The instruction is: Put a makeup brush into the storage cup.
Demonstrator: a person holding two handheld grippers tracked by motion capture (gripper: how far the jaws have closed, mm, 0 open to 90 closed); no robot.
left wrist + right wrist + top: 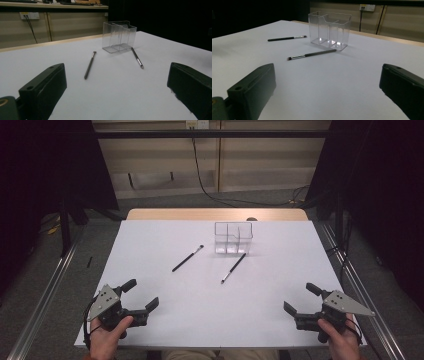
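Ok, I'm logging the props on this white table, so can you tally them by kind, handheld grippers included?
Makeup brushes: 2, left brush and right brush, both lying flat
Clear divided organizer: 1, upright and empty
Handheld grippers: 2, left gripper and right gripper, both open and holding nothing
Total: 5

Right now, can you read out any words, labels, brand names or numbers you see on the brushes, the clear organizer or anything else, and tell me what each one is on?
None can be read.
Left brush and right brush: no print visible on the handles.
Clear organizer: plain, no label.
Wall socket plate: any marking is too small and blurred to read.
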